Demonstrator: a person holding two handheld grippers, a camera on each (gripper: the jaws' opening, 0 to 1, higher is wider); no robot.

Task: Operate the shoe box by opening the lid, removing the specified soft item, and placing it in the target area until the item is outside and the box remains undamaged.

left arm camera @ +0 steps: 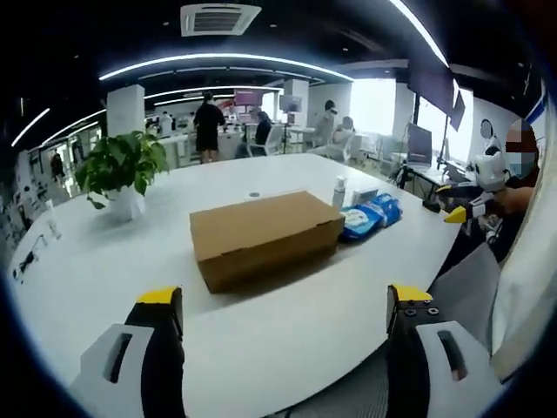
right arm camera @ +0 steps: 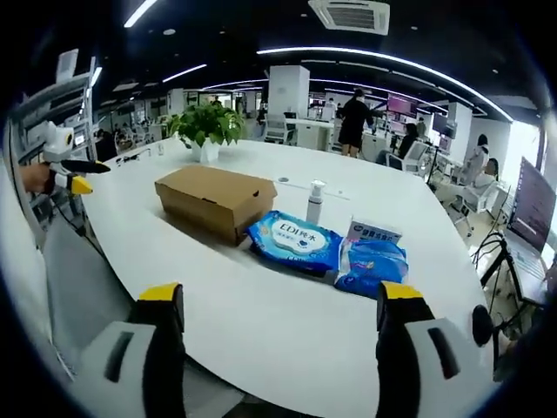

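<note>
box shut, both grippers off it.

box (left arm camera: 265, 237) lies ahead of the left gripper (left arm camera: 287, 300), centred between its spread jaws, well apart; from the right gripper (right arm camera: 278, 300), also spread and empty, it sits ahead and left, wipes pack (right arm camera: 293, 240) nearer. thin cardboard, likely light and easily creased: lift the lid by its front lip, steady a side wall lightly. soft item inside is hidden; pinch gently at a fold.
</note>
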